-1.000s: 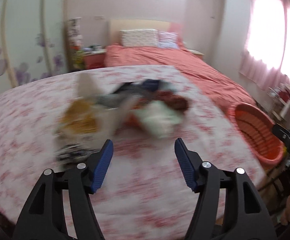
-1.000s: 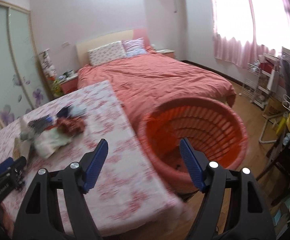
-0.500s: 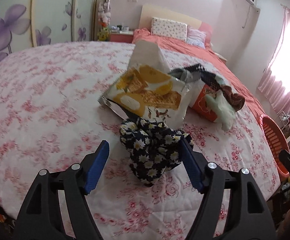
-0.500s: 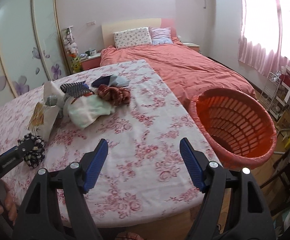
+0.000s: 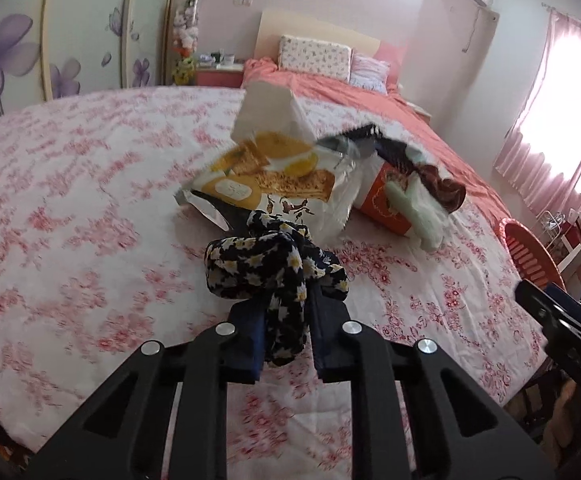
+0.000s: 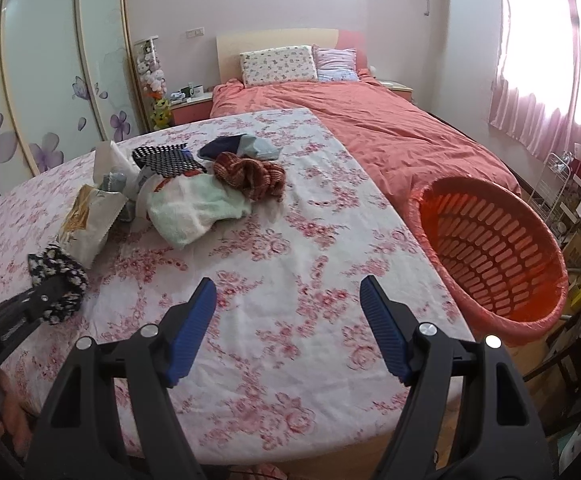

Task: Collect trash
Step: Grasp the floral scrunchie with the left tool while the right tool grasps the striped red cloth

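**Inspector A:** State of the left gripper (image 5: 286, 334)?

**Inspector B:** Its jaws have just been closing, and the fingers (image 5: 246, 340) now clamp a dark cloth printed with small daisies (image 5: 268, 264). The cloth bunches up ahead of the fingertips and a fold hangs down between them. It rests on the tabletop (image 5: 70, 240), which carries a pink floral cover.

**Inspector A:** And the right gripper (image 6: 288, 326)?

**Inspector B:** Its fingers (image 6: 192, 330) stand wide apart with nothing between them, above a bare stretch of the floral cover. From that view the left gripper lies to the left of them, with the daisy cloth at its tip.

**Inspector A:** Where is the remaining litter?

**Inspector B:** Just beyond the left fingers, touching the daisy cloth, lies a yellow and white snack bag (image 5: 266, 176). Behind it stands a white paper bag (image 5: 266, 112). To the right of those sit an orange packet (image 5: 386, 204), a pale green cloth (image 5: 418, 208), a brown knitted item (image 5: 442, 184) and a black dotted piece (image 6: 166, 158). Further back lies a dark blue and grey bundle (image 6: 242, 146). The whole heap lies ahead and to the left of the right fingers.

**Inspector A:** The container?

**Inspector B:** An orange slatted basket (image 6: 490, 248) stands off the tabletop's edge, to the right of the right fingers, tilted with its mouth toward the camera. I see nothing inside it. Beyond lies a bed (image 6: 390, 128) with a coral cover.
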